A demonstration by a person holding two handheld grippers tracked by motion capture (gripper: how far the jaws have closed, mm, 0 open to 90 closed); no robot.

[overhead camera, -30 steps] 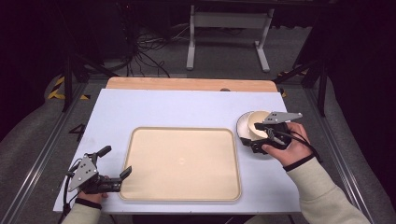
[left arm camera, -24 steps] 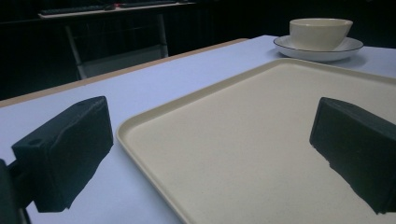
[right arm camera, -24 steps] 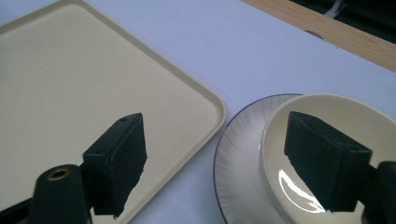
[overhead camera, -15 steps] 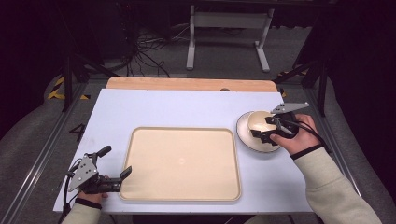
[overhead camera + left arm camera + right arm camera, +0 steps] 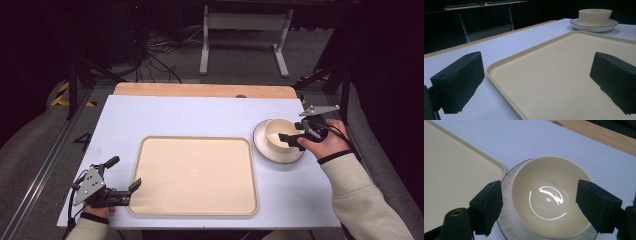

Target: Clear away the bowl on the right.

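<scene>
Bowl (image 5: pixel 280 134) on its saucer (image 5: pixel 267 152), right of the cream tray (image 5: pixel 195 172) on the surface (image 5: pixel 190 115), sits between the right hand-held gripper's (image 5: pixel 289 140) spread jaws. Left hand-held gripper (image 5: pixel 122 173) gapes wide at the tray's corner, holding nothing.

**Two grippers, one tray, one bowl**

The right gripper (image 5: pixel 289 138) hangs over the cream bowl (image 5: pixel 278 134), one finger across its near rim, the bowl sitting on a dark-edged plate (image 5: pixel 265 150). The left gripper (image 5: pixel 123 173) lies low on the pale table (image 5: pixel 200 115), jaws spread, one fingertip (image 5: pixel 135 184) touching the beige tray's (image 5: pixel 195 175) corner, the other just outside its edge.
</scene>
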